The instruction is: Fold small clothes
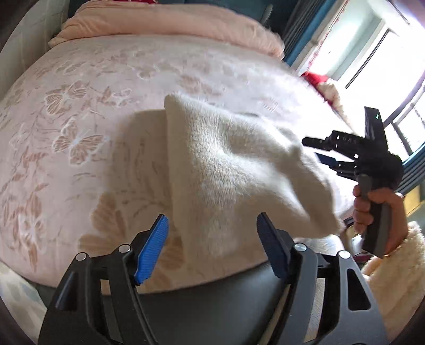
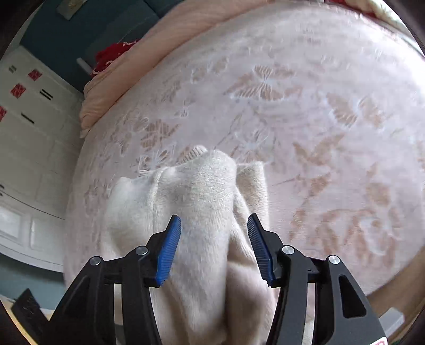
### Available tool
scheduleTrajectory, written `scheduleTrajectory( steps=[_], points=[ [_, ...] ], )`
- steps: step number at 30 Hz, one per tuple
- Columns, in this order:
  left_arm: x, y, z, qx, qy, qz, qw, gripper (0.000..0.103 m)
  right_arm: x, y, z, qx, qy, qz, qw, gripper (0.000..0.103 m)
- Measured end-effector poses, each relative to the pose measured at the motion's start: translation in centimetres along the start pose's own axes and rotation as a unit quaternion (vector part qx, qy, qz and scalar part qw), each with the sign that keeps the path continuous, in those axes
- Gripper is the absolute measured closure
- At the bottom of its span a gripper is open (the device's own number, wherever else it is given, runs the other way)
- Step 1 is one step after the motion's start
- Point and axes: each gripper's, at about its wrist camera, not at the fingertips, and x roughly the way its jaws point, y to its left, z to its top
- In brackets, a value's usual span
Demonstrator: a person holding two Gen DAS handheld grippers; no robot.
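Both hand-held grippers stand spread with nothing pinched: the left gripper [image 1: 212, 246] hangs over the near edge of the cream knitted garment [image 1: 239, 175], its blue pads [image 1: 152, 249] apart and clear of the cloth, and the right gripper [image 2: 214, 249] straddles a raised ridge of the same garment [image 2: 191, 212], pads [image 2: 170, 252] on either side but not pressing it.

That garment lies on the bed near its front edge, bunched rather than flat. In the left wrist view it humps up from the centre toward four o'clock, one corner pointing at twelve o'clock. In the right wrist view a ribbed cuff or hem [image 2: 194, 152] pokes out at twelve o'clock and a layer seems turned over the body; motion blur makes it hard to say whether this is a neat fold or merely a drop. I judge the folding to be partly done at best: the piece is gathered, but edges are not squared and the heap is lumpy, so flattening and at least one more fold remain.

Around it spreads the pink butterfly-patterned bedspread [image 1: 79, 119], bare and roomy from nine to one o'clock. A peach quilt [image 1: 164, 24] sits rolled at twelve o'clock, well apart. In the left view, a person's hand [image 1: 372, 209] in a fluffy sleeve [image 1: 390, 268] grips the right tool's handle at three o'clock, before a bright window [image 1: 372, 53]. White cupboards [image 2: 29, 138] stand at nine o'clock in the right view. Nothing blocks the work.
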Motion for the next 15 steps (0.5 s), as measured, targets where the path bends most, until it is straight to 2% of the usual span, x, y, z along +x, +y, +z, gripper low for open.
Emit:
scheduleTrajectory(
  steps=[1, 2, 3, 5, 7, 8, 9, 11, 12, 14, 15],
  points=[
    [0.6, -0.2, 0.1, 0.002, 0.007, 0.0, 1.0, 0.043, 1.1, 0.2, 0.2, -0.001, 0.014, 0.003, 1.0, 0.056],
    [1.6, -0.3, 0.2, 0.003, 0.019, 0.008, 0.9998, 0.045, 1.7, 1.1, 0.6, -0.02, 0.02, -0.005, 1.0, 0.081],
    [2.4, -0.4, 0.3, 0.006, 0.029, 0.023, 0.9993, 0.046, 1.0, 2.4, 0.9, -0.045, 0.004, -0.008, 0.999, 0.088],
    [3.0, -0.6, 0.2, 0.014, 0.032, 0.044, 0.9984, 0.046, -2.0, 5.0, 1.4, -0.092, -0.05, 0.016, 0.994, 0.089],
    [3.3, -1.0, 0.0, 0.026, 0.039, 0.054, 0.9975, 0.044, -3.6, 6.2, 1.8, -0.116, -0.083, 0.025, 0.99, 0.09],
    [3.5, -0.9, -0.1, 0.03, 0.044, 0.057, 0.997, 0.043, -3.1, 5.9, 2.0, -0.118, -0.083, 0.021, 0.989, 0.089],
    [3.6, -0.8, -0.2, 0.03, 0.048, 0.057, 0.9968, 0.043, -1.3, 4.8, 2.3, -0.114, -0.063, 0.003, 0.991, 0.086],
    [4.1, -0.5, -0.3, 0.021, 0.056, 0.058, 0.9965, 0.042, 3.4, 1.8, 2.6, -0.107, 0.013, -0.068, 0.992, 0.083],
    [4.3, -0.5, -0.2, 0.016, 0.06, 0.053, 0.9967, 0.042, 4.3, 0.5, 2.4, -0.097, 0.028, -0.07, 0.992, 0.084],
    [4.3, -0.4, -0.3, 0.006, 0.064, 0.041, 0.9971, 0.041, 1.3, 0.1, 2.0, -0.067, -0.014, -0.025, 0.997, 0.083],
    [4.1, -0.4, -0.3, 0.007, 0.063, 0.043, 0.9971, 0.04, -0.6, 0.3, 1.6, -0.062, -0.036, -0.019, 0.997, 0.079]
  ],
)
